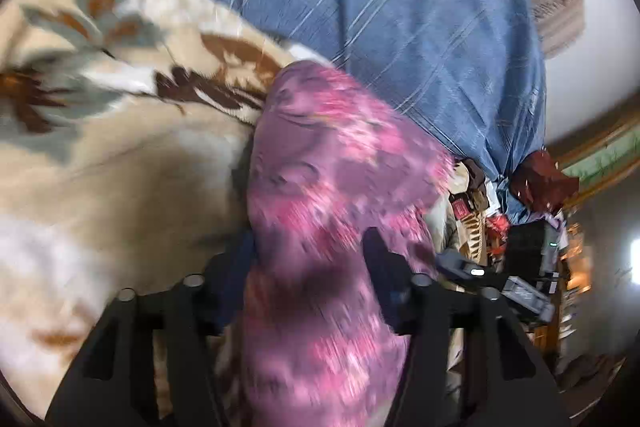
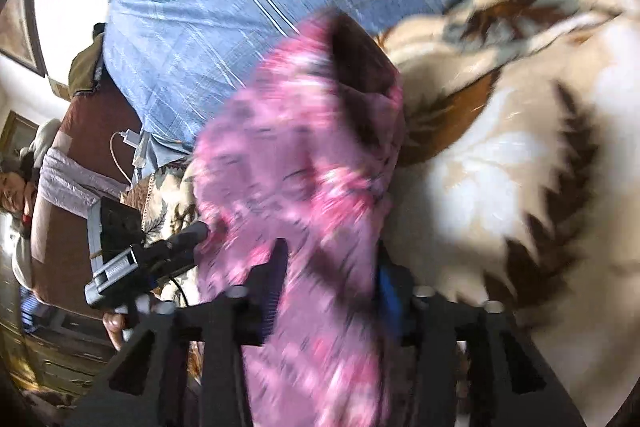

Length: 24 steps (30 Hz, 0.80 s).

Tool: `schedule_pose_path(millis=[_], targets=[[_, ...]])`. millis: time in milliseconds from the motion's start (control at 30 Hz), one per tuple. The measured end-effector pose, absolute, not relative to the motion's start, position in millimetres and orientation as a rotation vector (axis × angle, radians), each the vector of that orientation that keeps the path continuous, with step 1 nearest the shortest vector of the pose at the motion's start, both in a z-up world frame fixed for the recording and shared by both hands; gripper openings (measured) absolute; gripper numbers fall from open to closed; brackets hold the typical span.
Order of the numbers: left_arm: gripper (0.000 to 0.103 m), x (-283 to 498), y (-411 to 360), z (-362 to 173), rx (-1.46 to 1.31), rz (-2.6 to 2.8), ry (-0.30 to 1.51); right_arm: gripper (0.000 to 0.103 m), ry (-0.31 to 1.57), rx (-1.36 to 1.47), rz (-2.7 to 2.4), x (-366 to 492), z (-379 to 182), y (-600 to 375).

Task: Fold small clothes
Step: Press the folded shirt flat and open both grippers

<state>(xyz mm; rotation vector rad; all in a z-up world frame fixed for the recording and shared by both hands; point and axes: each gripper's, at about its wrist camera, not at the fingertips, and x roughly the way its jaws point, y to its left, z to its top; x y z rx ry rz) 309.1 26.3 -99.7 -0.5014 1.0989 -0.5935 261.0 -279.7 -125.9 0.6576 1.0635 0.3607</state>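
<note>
1. The bed, under a blue striped sheet and a cream leaf-patterned blanket, is the landing surface; lay the cloth on a flat stretch of it, I'd judge.
2. The pink floral garment hangs bunched between both tools, off the bed; both views are motion-blurred.
3. The left tongs and the right tongs are each clamped on it. Pull them apart evenly so the edge goes taut before lowering.

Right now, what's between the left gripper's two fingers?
The pink cloth fills the gap of the left gripper, as the left wrist view shows. It hangs in front of the cream blanket and blue sheet.
</note>
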Motion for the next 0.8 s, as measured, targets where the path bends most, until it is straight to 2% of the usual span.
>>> schedule_pose_path(millis=[67, 133, 267, 500, 533, 600, 633, 667, 700, 733, 767, 800], targets=[[0.068, 278, 36, -87, -0.461, -0.567, 1.062, 0.062, 1.007, 0.645, 0.373, 229, -104, -281], [0.071, 253, 43, -89, -0.46, -0.544, 1.057, 0.063, 0.977, 0.647, 0.377, 200, -94, -282], [0.071, 217, 44, -115, -0.497, -0.535, 1.108, 0.062, 0.986, 0.643, 0.358, 152, -107, -273], [0.072, 194, 41, -140, -0.616, -0.547, 1.128, 0.056, 1.007, 0.742, 0.306, 132, -142, -282], [0.074, 194, 37, -141, -0.611, -0.549, 1.132, 0.053, 1.005, 0.746, 0.306, 132, -143, -280], [0.074, 194, 28, -149, -0.577, -0.55, 1.154, 0.041, 1.009, 0.75, 0.299, 130, -146, -281], [0.073, 192, 27, -150, -0.565, -0.553, 1.149, 0.027, 1.024, 0.759, 0.302, 131, -150, -282], [0.071, 191, 25, -150, -0.553, -0.556, 1.131, 0.014, 1.039, 0.772, 0.313, 133, -154, -277], [0.063, 189, 24, -148, -0.532, -0.549, 1.119, 0.011, 1.044, 0.776, 0.318, 133, -155, -275], [0.039, 189, 24, -146, -0.52, -0.547, 1.115, 0.01, 1.044, 0.772, 0.31, 133, -155, -272], [0.022, 189, 28, -144, -0.543, -0.564, 1.114, 0.009, 1.039, 0.761, 0.292, 131, -152, -271], [0.016, 188, 34, -141, -0.571, -0.572, 1.105, 0.008, 1.028, 0.759, 0.291, 128, -147, -271]])
